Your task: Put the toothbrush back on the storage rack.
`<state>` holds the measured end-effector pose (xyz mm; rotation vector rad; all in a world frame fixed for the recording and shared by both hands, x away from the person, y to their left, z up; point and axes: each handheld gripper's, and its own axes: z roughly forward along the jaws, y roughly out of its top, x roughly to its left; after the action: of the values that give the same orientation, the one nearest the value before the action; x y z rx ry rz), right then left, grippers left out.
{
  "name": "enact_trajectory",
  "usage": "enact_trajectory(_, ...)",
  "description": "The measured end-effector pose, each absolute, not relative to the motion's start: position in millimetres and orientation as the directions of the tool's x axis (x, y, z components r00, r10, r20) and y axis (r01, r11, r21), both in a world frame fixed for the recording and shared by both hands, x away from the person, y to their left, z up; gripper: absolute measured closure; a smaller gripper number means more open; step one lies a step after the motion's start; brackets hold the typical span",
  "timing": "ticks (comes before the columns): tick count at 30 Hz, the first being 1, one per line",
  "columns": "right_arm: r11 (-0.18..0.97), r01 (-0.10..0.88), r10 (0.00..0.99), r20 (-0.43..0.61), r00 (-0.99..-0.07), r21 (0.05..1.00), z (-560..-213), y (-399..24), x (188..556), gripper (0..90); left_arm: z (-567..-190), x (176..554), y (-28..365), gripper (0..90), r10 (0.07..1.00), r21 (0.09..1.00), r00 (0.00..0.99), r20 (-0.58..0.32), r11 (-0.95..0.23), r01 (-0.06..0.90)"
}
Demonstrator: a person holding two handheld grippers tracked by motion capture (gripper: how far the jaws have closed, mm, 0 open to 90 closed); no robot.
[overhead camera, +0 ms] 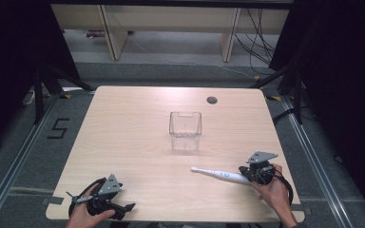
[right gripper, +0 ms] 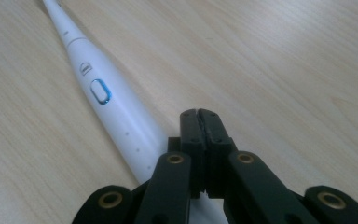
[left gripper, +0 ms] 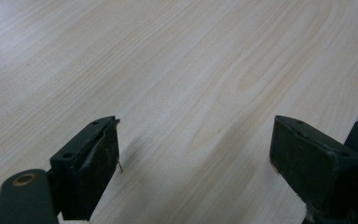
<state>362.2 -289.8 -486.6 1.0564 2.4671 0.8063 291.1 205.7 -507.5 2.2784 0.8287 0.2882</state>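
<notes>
- Table [overhead camera: 138, 142]: pale wood-grain top, with a round grommet hole [overhead camera: 212, 99] at about 1 o'clock from centre.
- Clear plastic container [overhead camera: 185, 130]: upright, open-topped, near the table's centre.
- Electric toothbrush [overhead camera: 218, 174]: white, lying flat at about 5 o'clock from the container, brush head toward 9 o'clock; its blue-ringed button [right gripper: 100, 91] faces up.
- Right gripper [right gripper: 200, 126]: jaws pressed together, gripping nothing; the toothbrush handle lies just beside them.
- Left gripper [left gripper: 196, 158]: jaws spread wide, empty, over bare wood near the 7 o'clock corner.
</notes>
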Motion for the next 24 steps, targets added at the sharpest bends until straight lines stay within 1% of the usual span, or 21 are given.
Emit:
enact_trajectory(1, 0.533, 0.558, 0.76, -0.069, -0.647, 0.635, -489, -287, 359, 89.6, -508, 291, 206, 15.3, 0.636, 0.672, 0.771, -0.025, -0.56, 0.484)
enact_trajectory(4, 0.546, 0.556, 0.743, -0.057, -0.666, 0.627, -487, -285, 355, 89.4, -508, 291, 206, 15.3, 0.638, 0.671, 0.77, -0.024, -0.56, 0.485)
enact_trajectory(6, 0.557, 0.552, 0.74, -0.068, -0.67, 0.621, -488, -284, 352, 89.4, -508, 291, 206, 15.3, 0.637, 0.671, 0.77, -0.024, -0.561, 0.485)
enact_trajectory(7, 0.557, 0.552, 0.74, -0.068, -0.67, 0.621, -488, -284, 352, 89.4, -508, 291, 206, 15.3, 0.637, 0.671, 0.771, -0.023, -0.561, 0.484)
enact_trajectory(8, 0.55, 0.568, 0.743, -0.047, -0.668, 0.612, -488, -283, 348, 89.4, -508, 291, 206, 15.4, 0.638, 0.672, 0.77, -0.024, -0.56, 0.485)
enact_trajectory(11, 0.551, 0.566, 0.74, -0.046, -0.671, 0.614, -488, -283, 345, 89.4, -508, 291, 206, 15.3, 0.637, 0.671, 0.77, -0.024, -0.561, 0.485)
enact_trajectory(12, 0.56, 0.571, 0.735, -0.041, -0.677, 0.601, -487, -284, 343, 89.4, -508, 291, 206, 15.4, 0.637, 0.67, 0.771, -0.024, -0.562, 0.485)
enact_trajectory(14, 0.558, 0.563, 0.734, -0.045, -0.678, 0.61, -488, -285, 341, 89.4, -508, 291, 206, 15.4, 0.638, 0.671, 0.77, -0.024, -0.561, 0.485)
enact_trajectory(15, 0.551, 0.583, 0.74, -0.027, -0.672, 0.597, -488, -284, 339, 89.4, -508, 291, 206, 15.4, 0.638, 0.671, 0.77, -0.023, -0.561, 0.485)
enact_trajectory(17, 0.554, 0.57, 0.737, -0.039, -0.675, 0.607, -489, -285, 338, 89.3, -508, 291, 206, 15.4, 0.637, 0.671, 0.771, -0.023, -0.562, 0.484)
enact_trajectory(22, 0.551, 0.583, 0.739, -0.026, -0.673, 0.597, -488, -286, 334, 89.3, -508, 291, 206, 15.3, 0.637, 0.672, 0.77, -0.024, -0.561, 0.484)
enact_trajectory(23, 0.578, 0.547, 0.716, -0.054, -0.696, 0.605, -488, -288, 336, 89.3, -508, 291, 206, 15.4, 0.635, 0.67, 0.772, -0.021, -0.564, 0.483)
enact_trajectory(24, 0.571, 0.537, 0.716, -0.057, -0.695, 0.621, -489, -287, 335, 88.9, -508, 291, 206, 15.4, 0.638, 0.671, 0.77, -0.023, -0.561, 0.484)
